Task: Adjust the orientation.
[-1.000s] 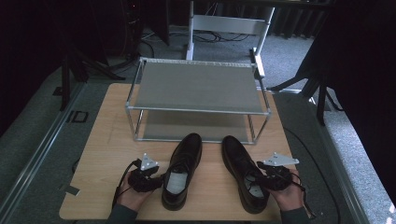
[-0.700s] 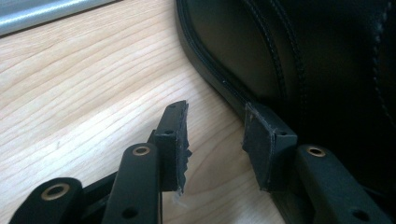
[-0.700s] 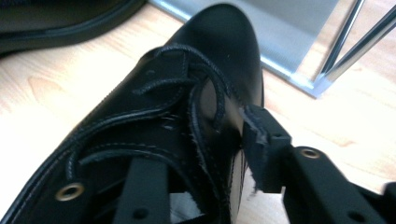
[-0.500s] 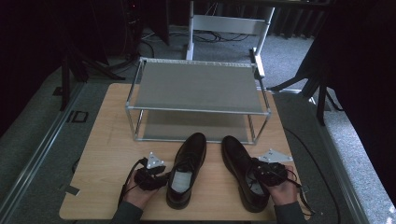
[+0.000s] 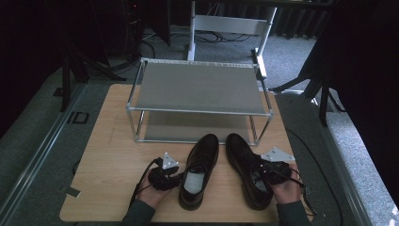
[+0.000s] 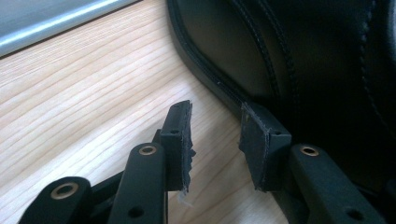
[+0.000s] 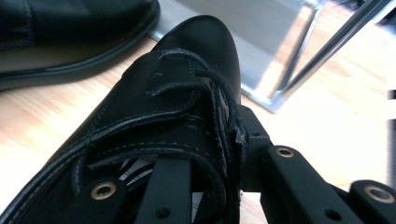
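Down at the lower middle of the worktop [image 5: 108, 155], both black shoes run lengthwise, toes toward the rack [image 5: 197, 87]. Right gripper [image 5: 270, 172] clamps the right shoe's [image 5: 244, 165] collar; left gripper [image 6: 215, 140], narrowing, stands empty beside the left shoe [image 5: 200, 165].

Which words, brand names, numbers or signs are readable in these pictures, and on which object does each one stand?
None can be read.
Left shoe: its pale insole shows no legible print in the high view.
Right shoe: a striped lining shows inside, no letters.
Shoe rack, table: no label or mark.
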Tool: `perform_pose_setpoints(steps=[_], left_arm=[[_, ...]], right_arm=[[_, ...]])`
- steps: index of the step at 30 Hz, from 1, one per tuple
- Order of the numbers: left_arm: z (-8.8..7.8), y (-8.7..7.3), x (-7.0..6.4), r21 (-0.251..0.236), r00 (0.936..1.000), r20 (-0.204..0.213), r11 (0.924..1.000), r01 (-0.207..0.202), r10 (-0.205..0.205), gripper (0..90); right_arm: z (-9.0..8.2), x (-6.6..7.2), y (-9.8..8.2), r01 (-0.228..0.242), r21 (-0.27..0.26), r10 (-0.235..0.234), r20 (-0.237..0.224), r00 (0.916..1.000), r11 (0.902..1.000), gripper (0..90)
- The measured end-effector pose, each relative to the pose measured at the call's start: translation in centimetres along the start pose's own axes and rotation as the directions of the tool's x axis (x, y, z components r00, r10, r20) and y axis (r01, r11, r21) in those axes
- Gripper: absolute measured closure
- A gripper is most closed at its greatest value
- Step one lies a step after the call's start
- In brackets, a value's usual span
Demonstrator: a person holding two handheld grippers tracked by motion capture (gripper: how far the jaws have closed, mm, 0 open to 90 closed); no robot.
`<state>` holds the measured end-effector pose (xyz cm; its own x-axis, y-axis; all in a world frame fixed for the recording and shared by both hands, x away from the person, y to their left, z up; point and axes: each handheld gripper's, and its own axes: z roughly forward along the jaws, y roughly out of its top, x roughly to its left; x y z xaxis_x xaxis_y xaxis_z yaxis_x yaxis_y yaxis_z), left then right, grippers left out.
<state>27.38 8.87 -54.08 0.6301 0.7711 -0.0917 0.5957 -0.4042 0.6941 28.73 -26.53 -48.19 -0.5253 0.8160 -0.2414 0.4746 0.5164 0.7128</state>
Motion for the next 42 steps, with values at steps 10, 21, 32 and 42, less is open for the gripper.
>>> perform_pose_setpoints(steps=[10, 21, 32, 42], left_arm=[[1.3, 1.1, -1.9, 0.008, 0.9979, 0.048, 0.999, -0.043, 0.043, 63.7], [1.8, 1.4, -2.7, 0.011, 0.9966, 0.07, 0.9989, -0.045, 0.044, 64.6], [3.0, 2.2, -5.1, 0.012, 0.9841, 0.158, 0.9964, -0.084, 0.081, 64.1], [3.5, 2.7, -5.9, 0.017, 0.9742, 0.206, 0.9951, -0.097, 0.092, 65.8]], right_arm=[[1.0, 0.5, 0.4, 0.059, 0.01, -0.059, -0.011, 0.9982, 0.9982, 78.0], [1.2, 1.0, 0.9, 0.092, 0.049, -0.091, -0.028, 0.9955, 0.9946, 75.4], [1.1, 0.6, 0.8, 0.082, 0.046, -0.079, -0.055, 0.9953, 0.9956, 74.8], [1.4, 0.3, 1.2, 0.066, 0.035, -0.064, -0.063, 0.996, 0.9972, 74.6]])
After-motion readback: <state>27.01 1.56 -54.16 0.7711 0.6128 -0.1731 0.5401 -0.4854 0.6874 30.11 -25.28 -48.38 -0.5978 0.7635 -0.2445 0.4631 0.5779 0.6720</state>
